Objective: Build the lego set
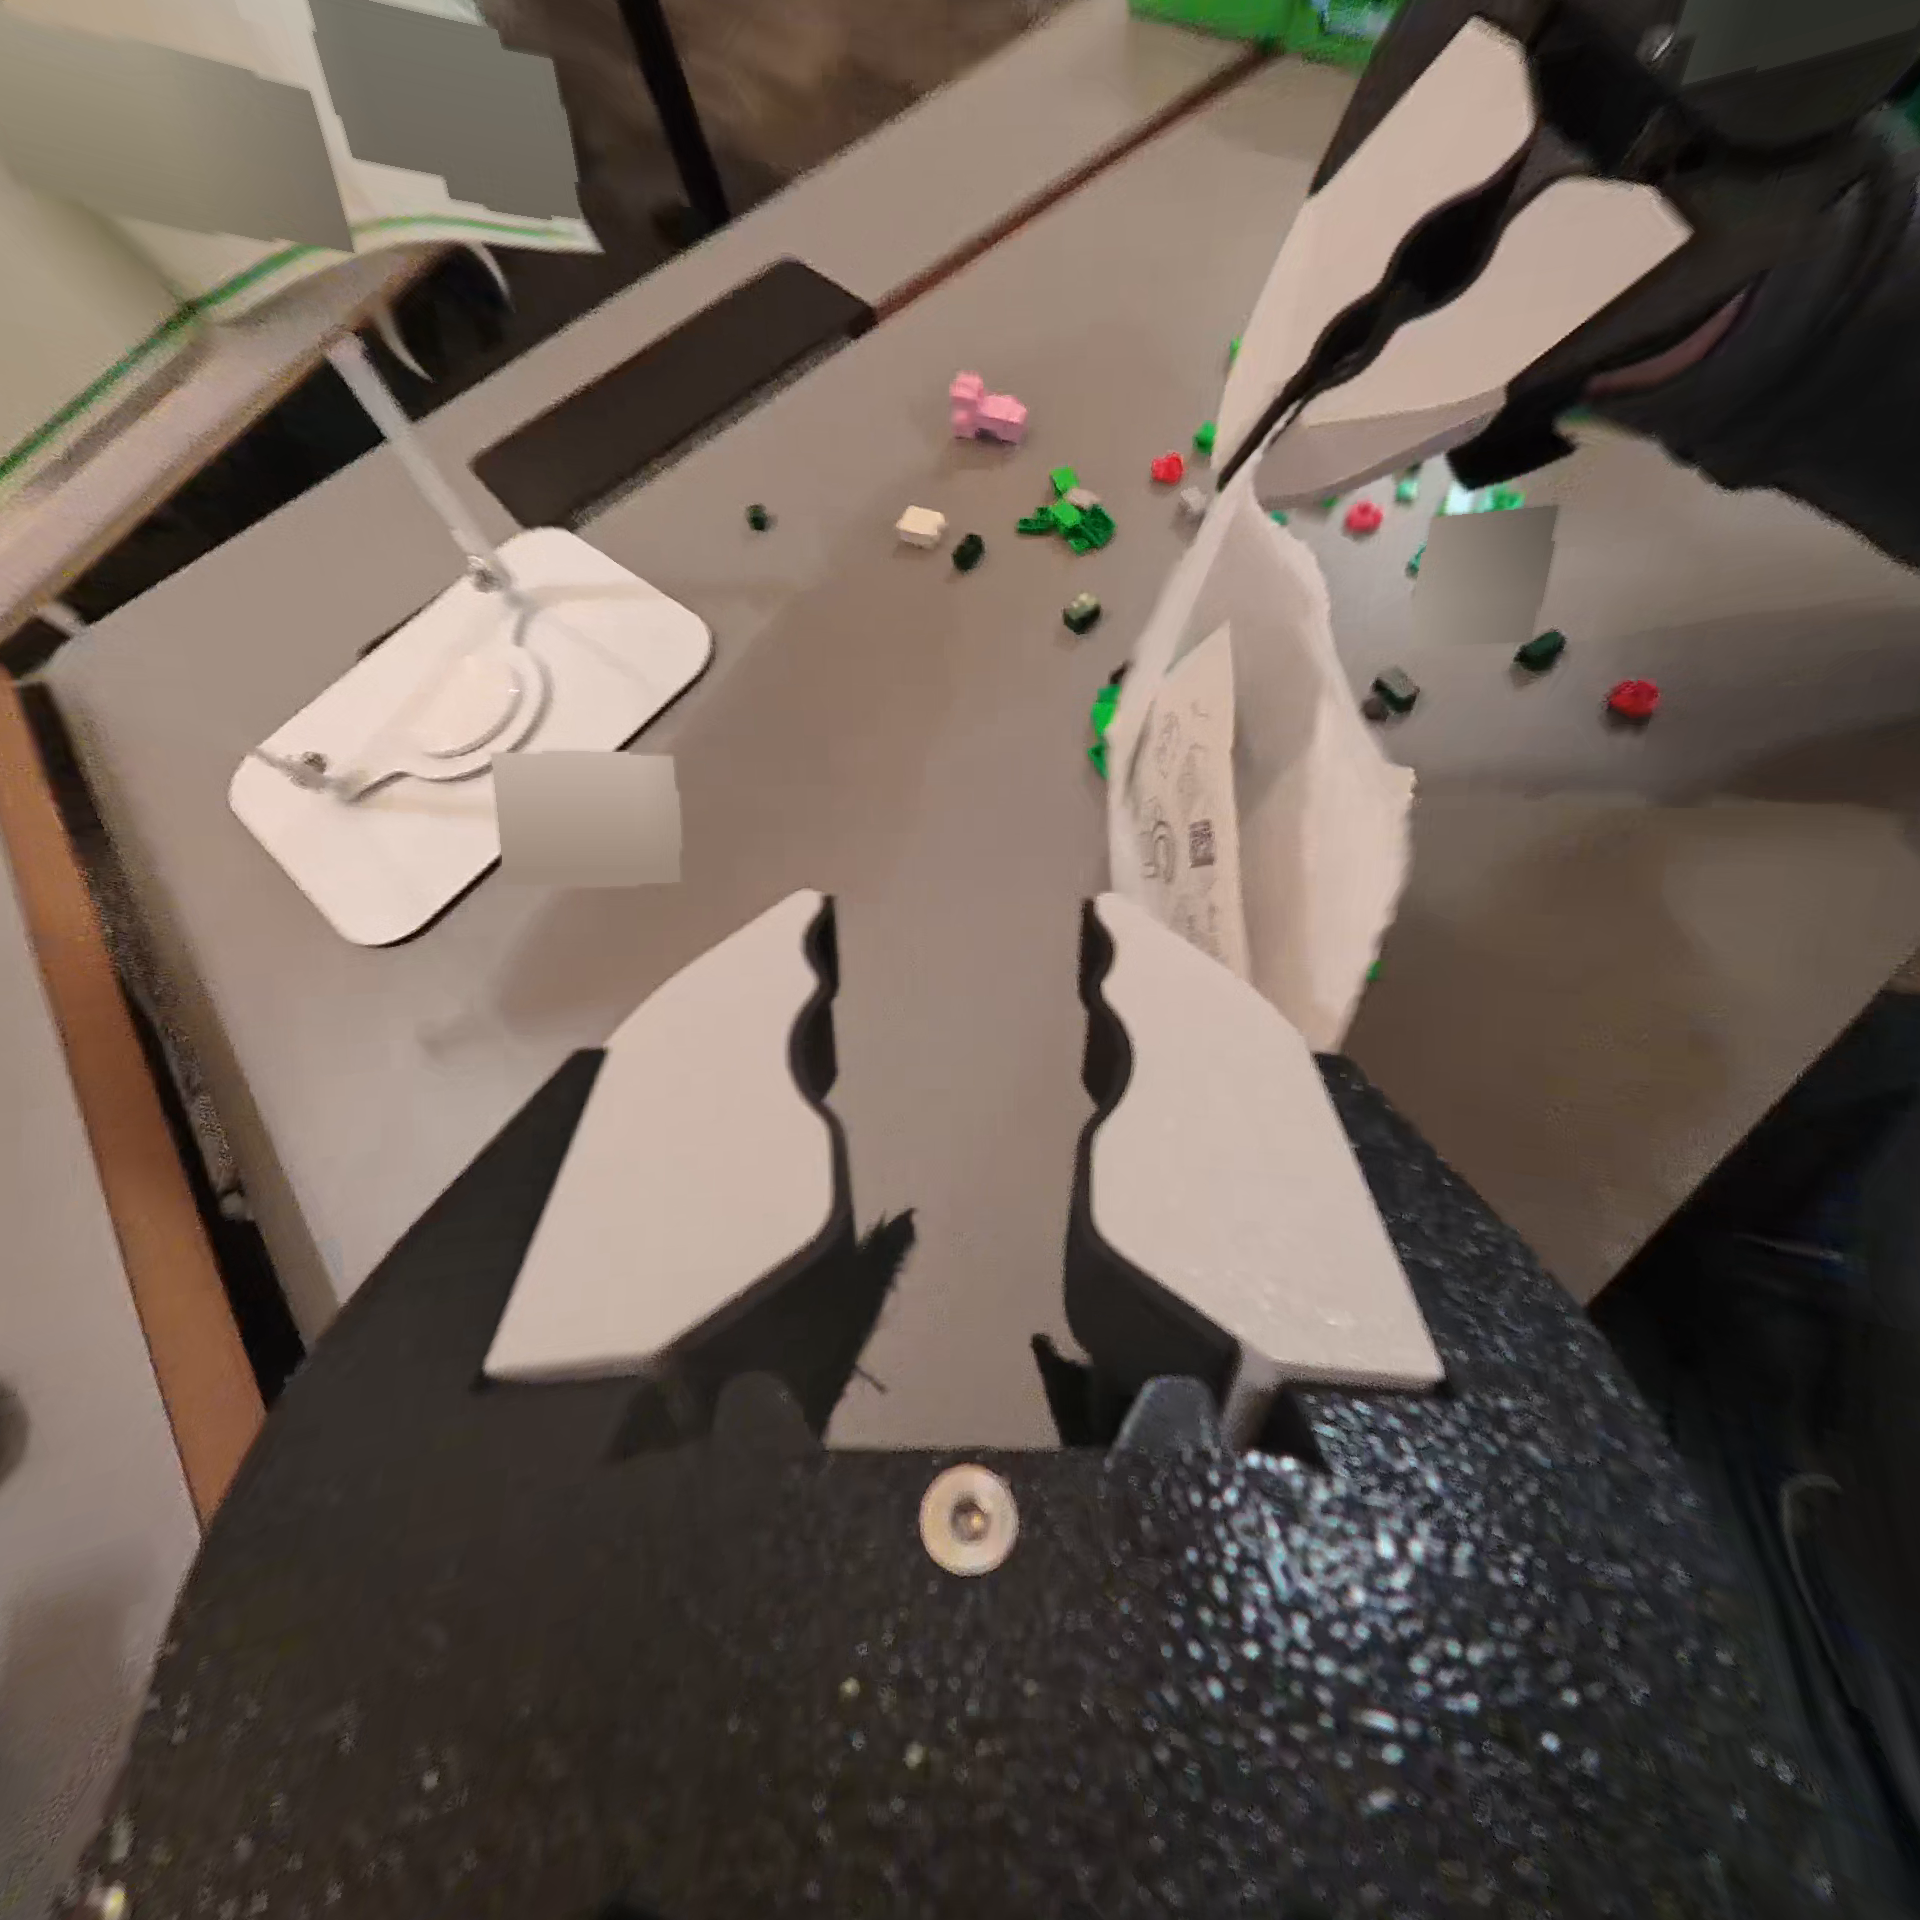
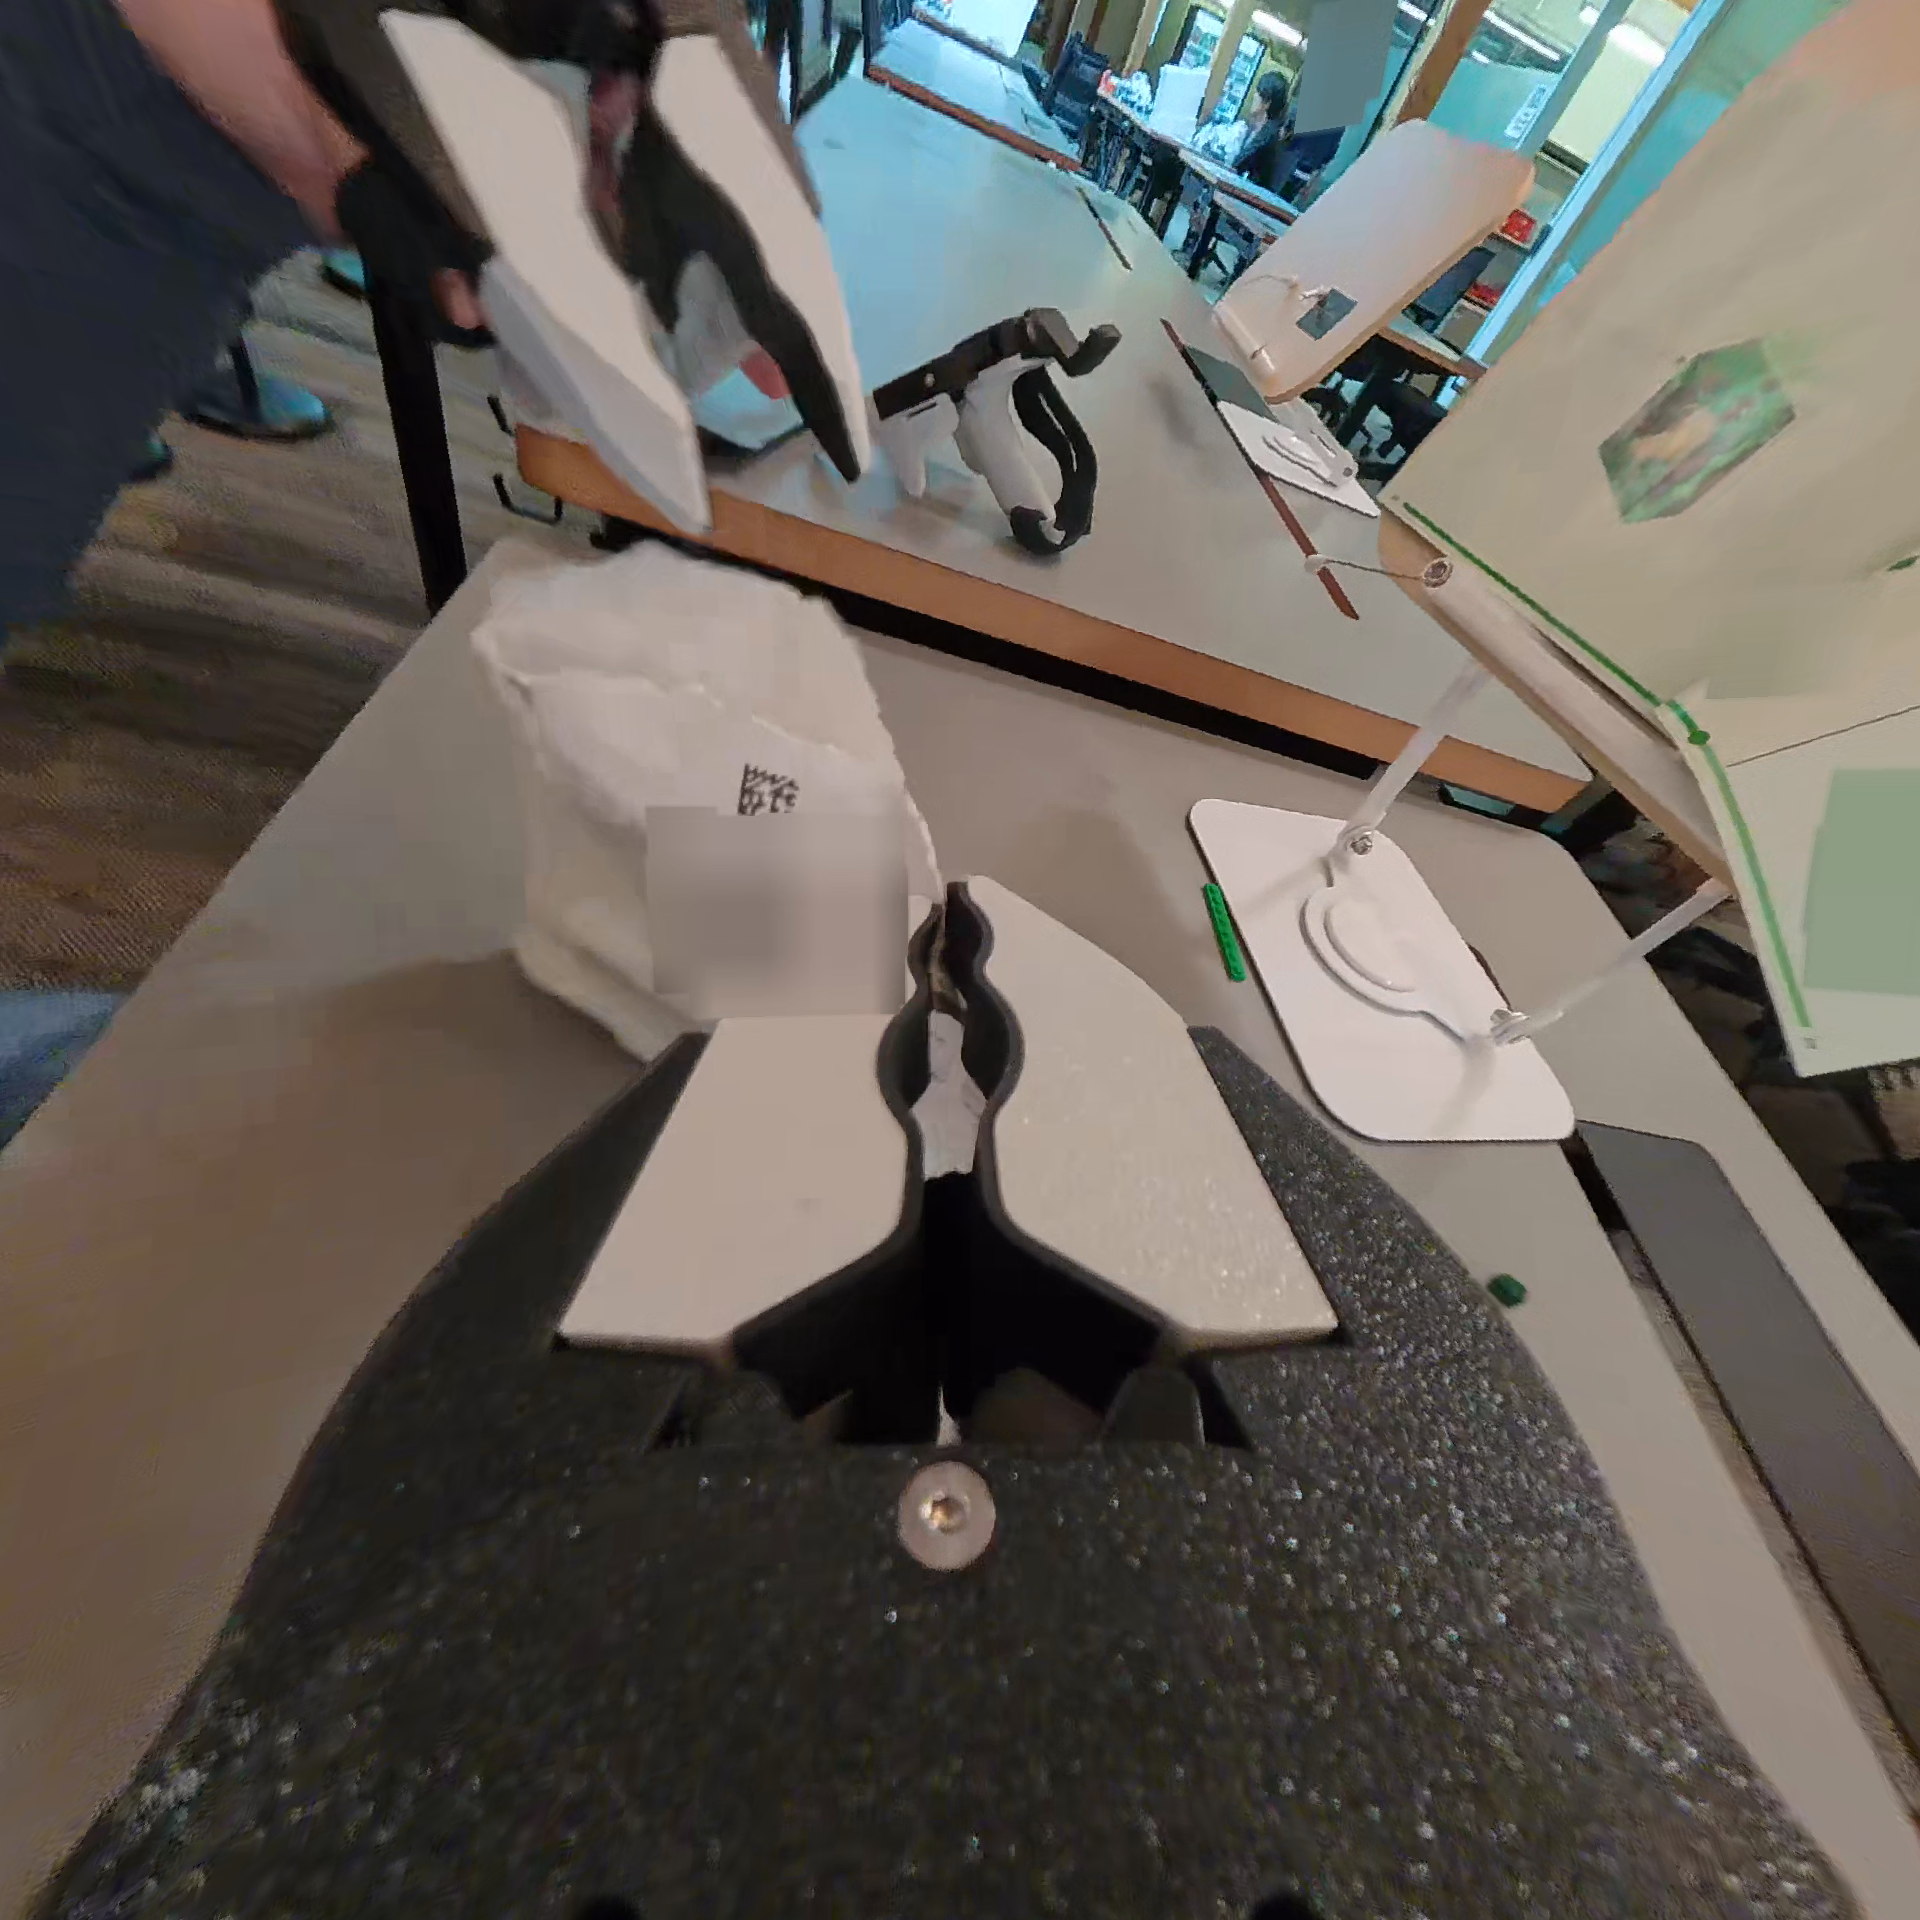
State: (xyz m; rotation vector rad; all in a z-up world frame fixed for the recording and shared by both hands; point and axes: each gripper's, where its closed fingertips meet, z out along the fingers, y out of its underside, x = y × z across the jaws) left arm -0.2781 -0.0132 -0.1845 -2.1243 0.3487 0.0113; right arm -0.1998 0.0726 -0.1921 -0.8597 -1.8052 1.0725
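A grey desk (image 1: 904, 790) carries the work; a second desk (image 2: 1039, 312) with a wood-coloured edge stands beyond it, in an open room with further desks behind glass partitions. On the grey desk stands a white stand base (image 1: 468, 727) whose thin rods support an open instruction booklet (image 2: 1662, 468); a dark flat slab (image 1: 675, 395) lies just beyond the base. A spare handheld gripper (image 2: 997, 436) rests on the second desk.

Left tongs (image 1: 956, 914): spread wide, holding nothing, hovering above bare desk surface, apart from the pieces.

Right tongs (image 2: 956, 894): pressed together on the torn upper edge of a white paper bag (image 2: 707, 790), with white paper visible in the slot between the fingers. In the left wrist view the bag (image 1: 1278, 790) hangs from these tongs (image 1: 1247, 457), its lower end near the right finger of the left tongs.

Loose lego pieces lie scattered on the desk beyond the left tongs and beside the bag: a pink built figure (image 1: 987, 410), a white brick (image 1: 920, 525), a green cluster (image 1: 1065, 514), several dark green bricks (image 1: 1081, 613) and red round pieces (image 1: 1631, 698). A thin green bar (image 2: 1221, 935) lies touching the edge of the stand base.
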